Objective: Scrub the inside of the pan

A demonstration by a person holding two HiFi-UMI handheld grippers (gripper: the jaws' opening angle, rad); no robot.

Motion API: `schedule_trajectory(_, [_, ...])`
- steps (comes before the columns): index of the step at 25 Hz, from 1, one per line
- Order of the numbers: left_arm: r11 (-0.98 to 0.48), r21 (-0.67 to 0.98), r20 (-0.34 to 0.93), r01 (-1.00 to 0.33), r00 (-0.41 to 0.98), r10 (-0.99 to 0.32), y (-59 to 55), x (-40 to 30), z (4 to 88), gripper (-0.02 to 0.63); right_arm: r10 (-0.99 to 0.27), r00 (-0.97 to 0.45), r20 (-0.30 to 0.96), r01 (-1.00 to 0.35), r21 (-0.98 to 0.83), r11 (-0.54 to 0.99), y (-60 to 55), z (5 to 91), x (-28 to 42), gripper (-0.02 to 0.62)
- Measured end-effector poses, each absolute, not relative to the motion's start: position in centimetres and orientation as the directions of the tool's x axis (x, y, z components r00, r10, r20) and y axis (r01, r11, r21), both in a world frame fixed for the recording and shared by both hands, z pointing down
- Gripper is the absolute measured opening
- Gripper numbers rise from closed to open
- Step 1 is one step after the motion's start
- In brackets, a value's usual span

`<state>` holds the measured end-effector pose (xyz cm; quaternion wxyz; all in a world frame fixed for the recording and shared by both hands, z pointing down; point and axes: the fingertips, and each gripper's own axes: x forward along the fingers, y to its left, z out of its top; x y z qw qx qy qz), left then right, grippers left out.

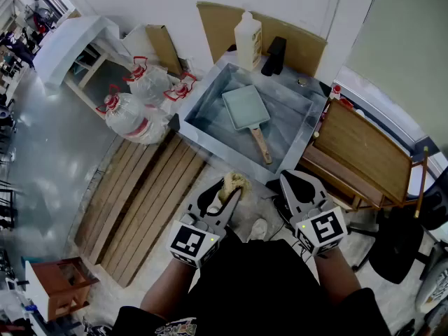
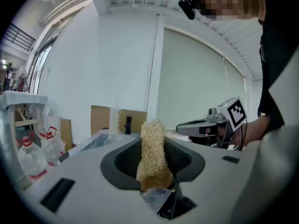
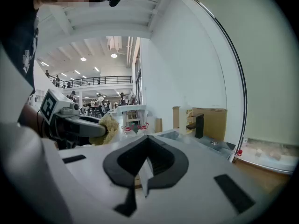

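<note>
A square pale-green pan (image 1: pixel 246 108) with a wooden handle (image 1: pixel 262 145) lies flat in the metal sink (image 1: pixel 306 128). Both grippers are held side by side in front of the sink, apart from the pan. My left gripper (image 1: pixel 231 191) is shut on a yellowish fibrous scrubber (image 1: pixel 234 183), which stands up between the jaws in the left gripper view as scrubber (image 2: pixel 152 155). My right gripper (image 1: pixel 297 187) is shut with nothing between its jaws, as the right gripper (image 3: pixel 145 164) view shows. The same view has the scrubber (image 3: pixel 108 127) at its left.
A white bottle (image 1: pixel 248 40) and a black faucet (image 1: pixel 274 54) stand at the sink's back edge. Big water jugs (image 1: pixel 133 114) lie to its left, above wooden floor boards (image 1: pixel 147 201). A wooden rack (image 1: pixel 364 152) and a black chair (image 1: pixel 399 243) are at the right.
</note>
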<state>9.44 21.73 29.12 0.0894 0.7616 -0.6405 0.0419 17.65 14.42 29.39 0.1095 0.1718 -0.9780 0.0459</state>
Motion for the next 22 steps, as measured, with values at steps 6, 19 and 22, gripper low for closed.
schedule_trajectory(6, [-0.156, 0.097, 0.194, -0.983, 0.172, -0.966, 21.4, 9.6, 29.0, 0.144, -0.327, -0.918, 0.225, -0.348, -0.06, 0.936, 14.1, 29.4, 17.8, 0.009])
schedule_trajectory(19, [-0.169, 0.079, 0.175, -0.982, 0.181, -0.968, 20.9, 8.6, 28.9, 0.144, -0.333, -0.92, 0.206, -0.354, -0.071, 0.933, 13.6, 28.7, 17.2, 0.009])
schedule_trajectory(22, [-0.169, 0.074, 0.175, -0.983, 0.179, -0.968, 20.8, 8.2, 28.7, 0.144, -0.333, -0.921, 0.201, -0.352, -0.064, 0.934, 13.5, 28.5, 16.7, 0.009])
